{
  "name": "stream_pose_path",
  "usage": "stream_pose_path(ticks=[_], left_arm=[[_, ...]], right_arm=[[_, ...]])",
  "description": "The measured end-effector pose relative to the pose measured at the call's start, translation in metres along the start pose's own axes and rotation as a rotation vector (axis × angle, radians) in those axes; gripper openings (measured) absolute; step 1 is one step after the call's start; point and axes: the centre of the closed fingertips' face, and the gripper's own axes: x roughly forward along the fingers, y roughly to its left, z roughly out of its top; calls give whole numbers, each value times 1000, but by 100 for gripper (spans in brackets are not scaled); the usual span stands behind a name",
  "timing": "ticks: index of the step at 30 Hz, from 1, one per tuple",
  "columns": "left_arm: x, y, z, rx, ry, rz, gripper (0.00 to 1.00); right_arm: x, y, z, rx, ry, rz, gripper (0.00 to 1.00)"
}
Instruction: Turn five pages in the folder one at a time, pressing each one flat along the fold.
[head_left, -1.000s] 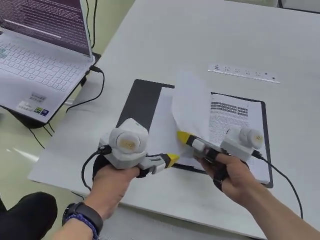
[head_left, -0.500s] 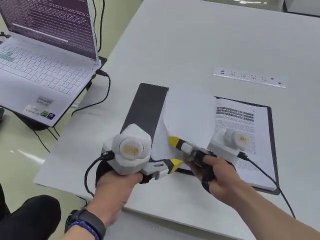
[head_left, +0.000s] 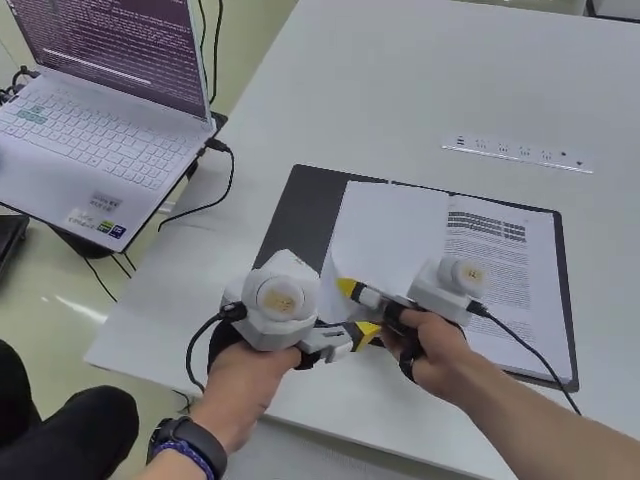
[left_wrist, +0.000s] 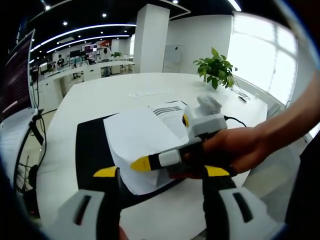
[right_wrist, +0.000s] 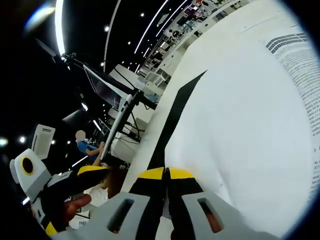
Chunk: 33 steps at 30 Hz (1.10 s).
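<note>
We are holding 2 claws over a black folder (head_left: 300, 205) lying open on the white worktop (head_left: 400, 80). Our right claw (head_left: 350, 290) is pinching the lower edge of a white page (head_left: 385, 235), jaws closed on it. Our left claw (left_wrist: 161, 172) is hovering just beside it, jaws apart.

The page (right_wrist: 240, 125) meets the right gripper (right_wrist: 165, 174) at its pressed-together jaw tips, which cover the sheet's edge, so whether it is pinched cannot be told. Between the left gripper's (left_wrist: 161, 172) spread jaws, the right hand (left_wrist: 240, 150) hides the folder's (left_wrist: 90, 150) near edge. Beyond the jaws, the printed lines (head_left: 485, 225) are too small to read. The laptop (head_left: 100, 150) is cut off.
</note>
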Motion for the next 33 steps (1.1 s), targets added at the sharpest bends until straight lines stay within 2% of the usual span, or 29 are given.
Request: stream_pose_path(ticks=[7, 10, 12, 15, 20, 22, 24, 26, 27, 29, 33], left_arm=[[-3, 1, -3, -1, 8, 5, 67], [-4, 4, -2, -5, 5, 10, 66], [-4, 5, -2, -7, 5, 12, 66], [-4, 5, -4, -8, 13, 17, 67], [-3, 5, -6, -17, 17, 15, 66], [-3, 5, -6, -17, 14, 18, 65], [-3, 10, -4, -31, -1, 26, 64], [-4, 17, -2, -49, -16, 38, 64], [-3, 13, -2, -74, -14, 15, 67], [0, 13, 1, -76, -28, 14, 72], [4, -6, 10, -70, -54, -39, 71]], right_arm=[[11, -13, -12, 23, 27, -48, 2], [12, -15, -14, 37, 27, -50, 3], [13, -13, -15, 66, 28, -44, 5], [13, -5, -15, 20, 41, -11, 13], [11, 1, -14, 38, 35, 27, 24], [8, 6, -15, 20, 45, 45, 28], [2, 9, -16, -53, 55, 56, 35], [-8, 19, -16, -59, 57, 78, 39], [-11, 19, -15, -57, 46, 75, 40], [-19, 21, -8, -70, 17, 82, 38], [-34, 18, 0, -80, -11, 78, 39]])
